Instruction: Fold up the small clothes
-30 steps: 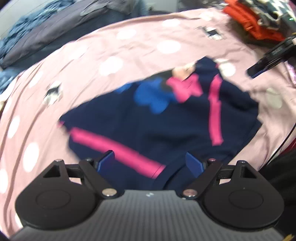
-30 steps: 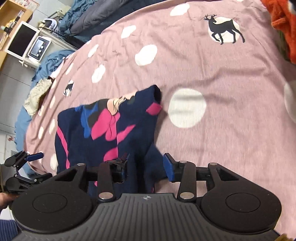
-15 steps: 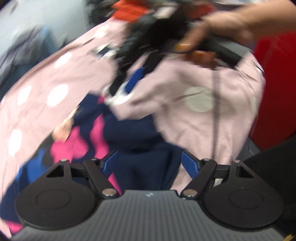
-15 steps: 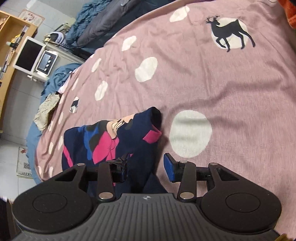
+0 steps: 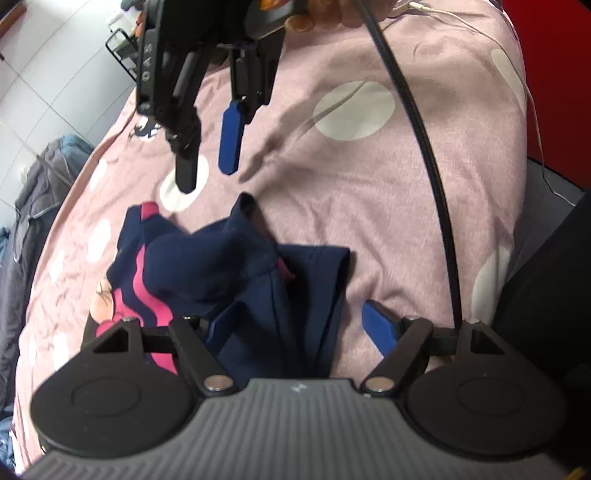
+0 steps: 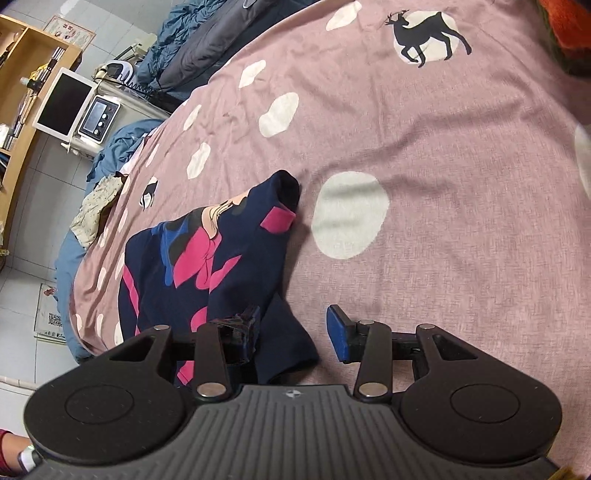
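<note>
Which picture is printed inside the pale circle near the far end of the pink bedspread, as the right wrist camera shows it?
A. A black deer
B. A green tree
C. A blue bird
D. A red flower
A: the bedspread carries a black deer with antlers, set in a pale circle well beyond the navy garment.

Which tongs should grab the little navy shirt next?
Probably left. The left tongs hang open with the navy and pink cotton shirt bunched between them; the right tongs hover open, above the pink spotted bedsheet.
</note>
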`<state>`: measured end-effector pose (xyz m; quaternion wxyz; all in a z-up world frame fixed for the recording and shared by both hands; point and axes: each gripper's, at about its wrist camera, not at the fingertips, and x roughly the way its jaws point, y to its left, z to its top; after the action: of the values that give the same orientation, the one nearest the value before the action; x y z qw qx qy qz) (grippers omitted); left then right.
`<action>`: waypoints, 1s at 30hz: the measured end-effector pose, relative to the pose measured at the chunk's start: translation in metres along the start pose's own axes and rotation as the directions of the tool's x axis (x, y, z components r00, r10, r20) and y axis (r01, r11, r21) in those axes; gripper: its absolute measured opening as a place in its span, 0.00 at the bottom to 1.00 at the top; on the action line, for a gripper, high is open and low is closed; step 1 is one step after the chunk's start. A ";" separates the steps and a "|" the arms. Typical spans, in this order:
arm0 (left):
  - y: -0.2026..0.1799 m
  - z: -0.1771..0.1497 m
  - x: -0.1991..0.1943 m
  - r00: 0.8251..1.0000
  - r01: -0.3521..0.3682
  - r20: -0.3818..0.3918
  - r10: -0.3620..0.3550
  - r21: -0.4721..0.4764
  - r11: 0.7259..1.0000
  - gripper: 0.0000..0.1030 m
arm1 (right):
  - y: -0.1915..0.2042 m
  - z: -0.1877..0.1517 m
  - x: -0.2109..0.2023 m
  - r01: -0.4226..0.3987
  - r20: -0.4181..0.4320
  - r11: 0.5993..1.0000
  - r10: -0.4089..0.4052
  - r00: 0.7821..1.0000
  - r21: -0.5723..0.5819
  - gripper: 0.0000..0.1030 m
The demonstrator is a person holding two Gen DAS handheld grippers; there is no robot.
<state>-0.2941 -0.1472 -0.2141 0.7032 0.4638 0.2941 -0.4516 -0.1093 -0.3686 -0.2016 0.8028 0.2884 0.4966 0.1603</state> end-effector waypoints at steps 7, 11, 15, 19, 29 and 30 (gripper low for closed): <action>0.010 0.002 -0.002 1.000 0.030 -0.005 -0.031 -0.097 0.995 0.51 | 0.001 0.011 0.010 -0.026 -0.021 0.998 0.025 0.999 -0.060 0.69; 0.028 0.001 0.002 0.999 0.028 -0.030 -0.034 -0.178 0.984 0.45 | 0.002 0.019 0.020 -0.026 -0.037 0.997 0.024 0.999 -0.071 0.69; 0.024 0.003 0.002 0.999 0.020 -0.024 -0.023 -0.139 0.990 0.44 | 0.006 0.024 0.023 -0.041 -0.037 0.995 0.038 0.999 -0.092 0.69; 0.015 0.007 0.000 0.999 0.010 -0.033 -0.013 -0.092 0.996 0.35 | -0.001 0.030 0.027 -0.053 -0.008 0.998 0.053 0.999 -0.014 0.69; 0.063 -0.007 0.008 0.985 0.154 -0.001 -0.175 -0.473 0.867 0.20 | -0.003 0.045 0.066 -0.157 -0.043 0.984 0.161 0.986 0.084 0.70; 0.070 -0.011 0.009 0.981 0.170 0.011 -0.194 -0.525 0.834 0.19 | -0.003 0.044 0.070 -0.169 -0.048 0.981 0.174 0.984 0.091 0.64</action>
<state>-0.2268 -0.1293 -0.1991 0.7501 0.2346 0.4635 -0.4093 -0.0379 -0.3459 -0.2378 0.7585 0.3602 0.4985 0.2153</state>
